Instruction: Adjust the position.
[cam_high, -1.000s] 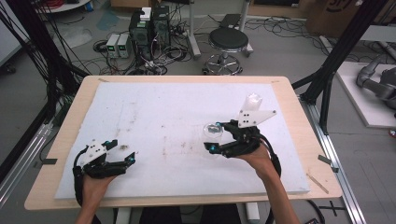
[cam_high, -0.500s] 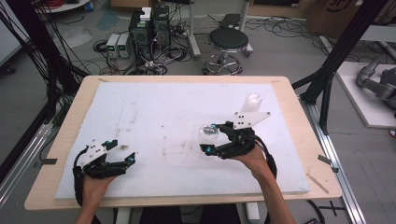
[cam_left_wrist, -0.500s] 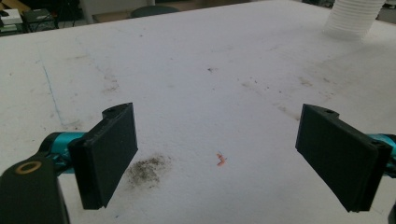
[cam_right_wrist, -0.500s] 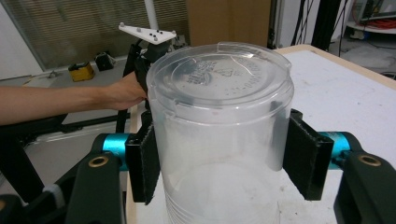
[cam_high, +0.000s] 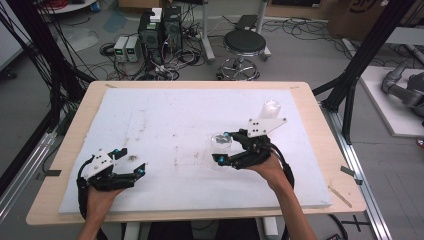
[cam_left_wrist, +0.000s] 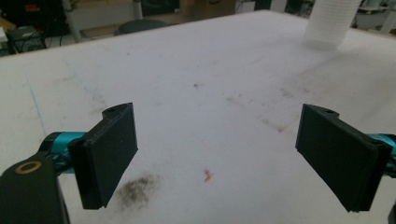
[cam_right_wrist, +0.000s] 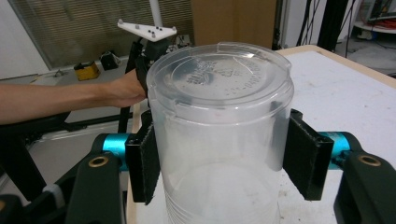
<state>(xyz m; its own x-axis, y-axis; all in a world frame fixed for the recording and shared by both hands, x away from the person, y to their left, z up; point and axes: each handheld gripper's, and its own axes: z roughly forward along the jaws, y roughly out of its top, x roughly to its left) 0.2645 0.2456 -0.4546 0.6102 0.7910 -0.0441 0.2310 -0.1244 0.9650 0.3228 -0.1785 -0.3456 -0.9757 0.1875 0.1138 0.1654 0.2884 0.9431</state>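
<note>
A clear plastic cup (cam_high: 220, 141) stands on the white table mat (cam_high: 165, 115) with its flat embossed end up (cam_right_wrist: 219, 88). My right gripper (cam_high: 220, 146) is shut on it, one black pad pressing each side of its wall (cam_right_wrist: 224, 158). My left gripper (cam_high: 129, 161) rests near the mat's front left, held by a hand, with its jaws open and only bare stained mat between them (cam_left_wrist: 217, 154). A white ribbed stack of cups (cam_high: 270, 107) stands just behind the right gripper and appears far off in the left gripper view (cam_left_wrist: 331, 21).
The mat lies on a wooden table (cam_high: 320, 130) and carries dark smudges (cam_left_wrist: 137, 189) near the left gripper. Past the far edge are a stool (cam_high: 245, 45), computer boxes (cam_high: 160, 25) and loose cables. Black frame posts (cam_high: 360, 70) stand at the right.
The right gripper has shifted slightly left with the clear cup in its jaws. The left gripper has stayed where it was.
</note>
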